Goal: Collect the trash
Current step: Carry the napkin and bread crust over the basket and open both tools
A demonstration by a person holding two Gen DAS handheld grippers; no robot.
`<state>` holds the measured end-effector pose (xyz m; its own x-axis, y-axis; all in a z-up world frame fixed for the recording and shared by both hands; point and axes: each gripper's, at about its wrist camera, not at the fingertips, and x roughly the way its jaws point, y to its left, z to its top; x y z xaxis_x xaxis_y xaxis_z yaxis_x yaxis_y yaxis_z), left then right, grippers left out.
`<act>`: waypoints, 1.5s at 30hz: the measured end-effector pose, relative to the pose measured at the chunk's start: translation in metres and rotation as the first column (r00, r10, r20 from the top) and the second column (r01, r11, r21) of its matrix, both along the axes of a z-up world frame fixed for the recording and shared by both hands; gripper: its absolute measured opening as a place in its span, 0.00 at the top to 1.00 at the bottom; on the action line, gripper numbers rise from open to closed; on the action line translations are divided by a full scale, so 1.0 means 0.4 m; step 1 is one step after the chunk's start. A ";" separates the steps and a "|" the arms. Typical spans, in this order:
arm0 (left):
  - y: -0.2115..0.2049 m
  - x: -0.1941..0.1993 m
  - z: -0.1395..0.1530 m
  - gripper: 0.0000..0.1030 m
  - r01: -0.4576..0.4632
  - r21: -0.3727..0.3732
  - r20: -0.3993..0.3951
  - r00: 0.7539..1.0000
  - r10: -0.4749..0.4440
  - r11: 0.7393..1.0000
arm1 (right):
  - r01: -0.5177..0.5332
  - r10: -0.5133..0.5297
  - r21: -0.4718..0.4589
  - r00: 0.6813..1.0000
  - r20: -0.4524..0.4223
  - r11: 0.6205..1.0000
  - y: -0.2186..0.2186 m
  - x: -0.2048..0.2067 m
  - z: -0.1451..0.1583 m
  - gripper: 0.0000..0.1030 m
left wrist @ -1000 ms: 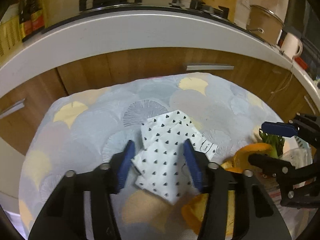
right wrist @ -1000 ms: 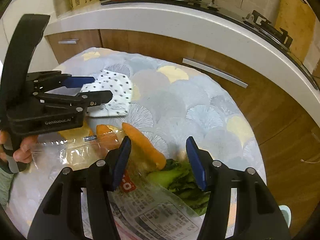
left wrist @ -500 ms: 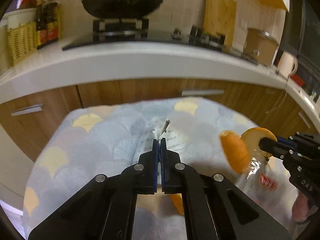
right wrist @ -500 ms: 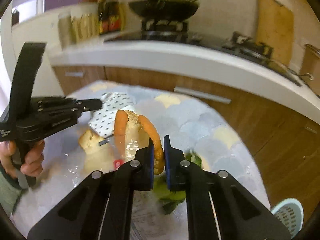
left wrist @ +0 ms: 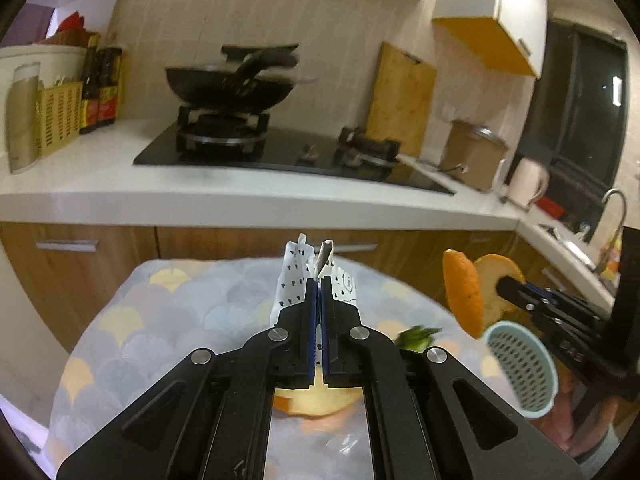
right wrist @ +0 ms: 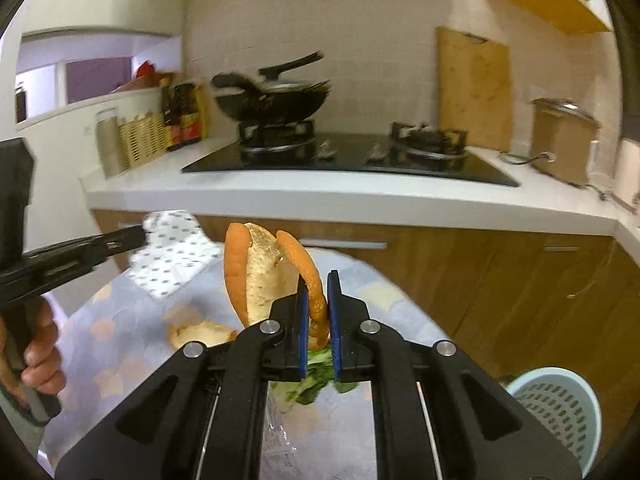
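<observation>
Left wrist view: left gripper (left wrist: 319,292) pinches the spotted paper (left wrist: 291,280); right gripper (right wrist: 318,304) clamps orange peel (right wrist: 310,276) — carry both level toward the basket (right wrist: 556,408) at four o'clock.

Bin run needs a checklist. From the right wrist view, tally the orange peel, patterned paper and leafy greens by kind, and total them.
Orange peel: 2, one in the right claw, another on the tablecloth
Patterned paper: 1, in the left claw
Leafy greens: 1 bunch
Total: 4
</observation>
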<state>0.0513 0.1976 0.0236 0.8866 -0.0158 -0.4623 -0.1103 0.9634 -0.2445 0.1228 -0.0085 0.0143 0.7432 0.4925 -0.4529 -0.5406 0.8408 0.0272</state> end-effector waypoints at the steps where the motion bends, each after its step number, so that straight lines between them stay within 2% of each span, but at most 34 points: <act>1: -0.012 -0.007 0.014 1.00 0.014 -0.002 0.013 1.000 -0.014 1.000 | 0.010 -0.010 0.009 1.000 0.002 1.000 -0.012 -0.003 0.010 0.93; 6: -0.106 -0.024 0.074 1.00 0.101 0.004 0.071 0.992 -0.101 0.995 | 0.075 -0.076 0.053 0.997 0.015 0.996 -0.108 -0.027 0.053 0.93; 9: -0.174 -0.023 0.091 1.00 0.147 0.037 0.093 0.984 -0.149 0.989 | 0.133 -0.134 0.075 0.991 0.016 0.988 -0.188 -0.045 0.066 0.93; 15: -0.340 0.011 0.100 1.00 0.267 0.056 0.098 0.957 -0.272 0.962 | 0.262 -0.263 0.104 0.965 -0.003 0.960 -0.380 -0.063 0.073 0.93; 21: -0.514 0.055 0.083 1.00 0.382 0.061 0.081 0.919 -0.386 0.922 | 0.366 -0.367 0.095 0.930 -0.011 0.926 -0.541 -0.080 0.056 0.93; 24: -0.615 0.080 0.060 1.00 0.431 0.058 0.056 0.899 -0.434 0.900 | 0.413 -0.411 0.100 0.911 -0.040 0.905 -0.627 -0.084 0.032 0.93; 27: -0.679 0.097 0.030 1.00 0.455 0.049 0.032 0.889 -0.457 0.889 | 0.446 -0.442 0.079 0.895 -0.063 0.891 -0.675 -0.083 0.003 0.93; 32: -0.789 0.146 -0.054 1.00 0.492 0.004 -0.024 0.871 -0.492 0.871 | 0.495 -0.485 0.026 0.860 -0.157 0.869 -0.744 -0.042 -0.075 0.93; 36: -0.840 0.186 -0.122 1.00 0.506 -0.015 -0.088 0.858 -0.506 0.862 | 0.515 -0.506 -0.030 0.827 -0.245 0.857 -0.767 0.004 -0.140 0.93; 38: -0.866 0.205 -0.159 1.00 0.518 -0.010 -0.128 0.848 -0.515 0.855 | 0.508 -0.504 -0.076 0.804 -0.317 0.858 -0.773 0.038 -0.190 0.93; 45: -0.892 0.245 -0.221 0.99 0.532 -0.026 -0.194 0.828 -0.526 0.846 | 0.497 -0.506 -0.138 0.759 -0.409 0.857 -0.767 0.090 -0.273 0.93</act>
<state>0.1493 -0.1592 -0.0649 0.6434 -0.4421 -0.6250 0.3778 0.8934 -0.2430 0.1590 -0.3152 -0.0948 0.6185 0.0903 -0.7806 0.0193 0.9913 0.1300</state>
